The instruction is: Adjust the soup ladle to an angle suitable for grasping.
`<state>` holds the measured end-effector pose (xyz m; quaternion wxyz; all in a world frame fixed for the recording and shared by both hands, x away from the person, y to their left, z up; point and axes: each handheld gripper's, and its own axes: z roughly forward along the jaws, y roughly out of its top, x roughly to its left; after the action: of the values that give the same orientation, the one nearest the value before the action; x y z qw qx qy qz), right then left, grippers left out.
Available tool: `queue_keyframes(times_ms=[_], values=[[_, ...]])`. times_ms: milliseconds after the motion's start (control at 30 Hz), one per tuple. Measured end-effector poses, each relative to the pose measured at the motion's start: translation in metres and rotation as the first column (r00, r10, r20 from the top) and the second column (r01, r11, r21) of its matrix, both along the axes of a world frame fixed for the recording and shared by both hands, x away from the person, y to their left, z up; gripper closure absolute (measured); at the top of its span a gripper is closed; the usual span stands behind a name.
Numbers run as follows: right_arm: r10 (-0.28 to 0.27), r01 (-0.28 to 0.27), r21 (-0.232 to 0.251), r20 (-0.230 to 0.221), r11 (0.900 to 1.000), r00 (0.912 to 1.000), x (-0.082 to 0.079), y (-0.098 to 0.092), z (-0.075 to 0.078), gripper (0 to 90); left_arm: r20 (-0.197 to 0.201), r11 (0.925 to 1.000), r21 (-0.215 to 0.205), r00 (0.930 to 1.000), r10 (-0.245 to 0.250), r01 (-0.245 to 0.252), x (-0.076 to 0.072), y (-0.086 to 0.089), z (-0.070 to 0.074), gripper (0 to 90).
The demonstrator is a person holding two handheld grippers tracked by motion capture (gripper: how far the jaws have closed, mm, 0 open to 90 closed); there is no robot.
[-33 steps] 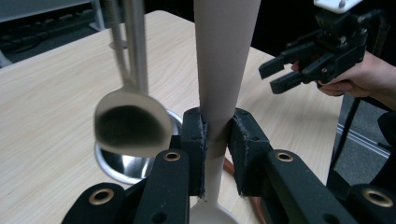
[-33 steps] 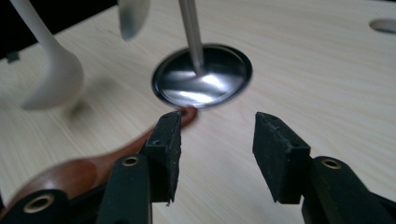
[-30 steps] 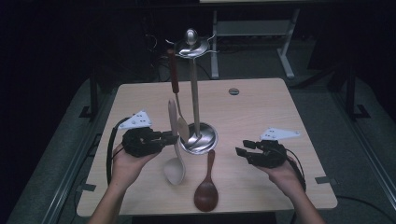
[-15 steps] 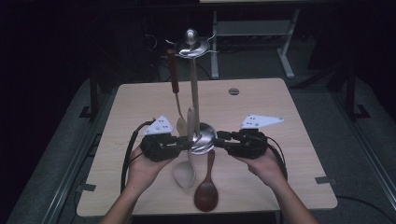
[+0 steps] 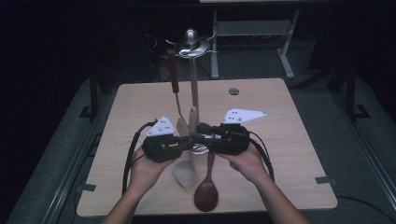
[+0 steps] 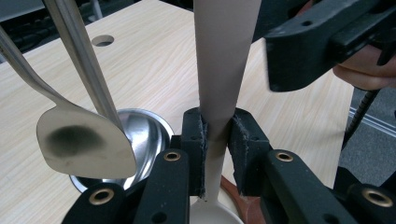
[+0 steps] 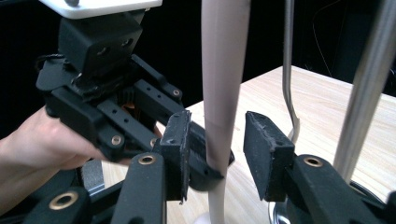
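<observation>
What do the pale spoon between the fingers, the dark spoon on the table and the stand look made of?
Pale spoon: matte beige, even-toned, probably plastic or silicone. Dark spoon: reddish-brown with a soft sheen, likely lacquered wood. Stand: bright, mirror-like pole and dish, evidently polished metal.

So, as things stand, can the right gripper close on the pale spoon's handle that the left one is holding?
Probably yes. The right gripper already has the pale spoon handle between its open pads, nothing between pad and handle. The left gripper clamps the same handle right beside it, so room is tight.

Pale spoon handle cropped (top edge).
</observation>
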<state>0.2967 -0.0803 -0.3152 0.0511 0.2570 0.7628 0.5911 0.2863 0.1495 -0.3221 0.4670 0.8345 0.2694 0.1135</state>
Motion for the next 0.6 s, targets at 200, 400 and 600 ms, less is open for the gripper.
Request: queue_keyframes(times_ms=[200,400,600], values=[[-0.008,0.008,-0.023,0.018,1.000,0.9998,0.003,0.013,-0.002,64.8,0.004,0.9999,-0.006,0.9999,0.012,-0.012,0.000,0.002,0.001,76.7],[-0.028,0.028,-0.022,0.005,0.999,0.9996,0.004,0.017,-0.005,73.1,0.004,0.9998,-0.008,0.9999,0.017,-0.016,0.000,0.002,0.001,76.6],[-0.048,0.049,-0.041,0.018,0.998,0.9987,0.003,0.018,-0.005,75.1,0.007,0.9999,0.009,0.9999,0.009,-0.009,0.001,0.003,-0.001,76.4]])
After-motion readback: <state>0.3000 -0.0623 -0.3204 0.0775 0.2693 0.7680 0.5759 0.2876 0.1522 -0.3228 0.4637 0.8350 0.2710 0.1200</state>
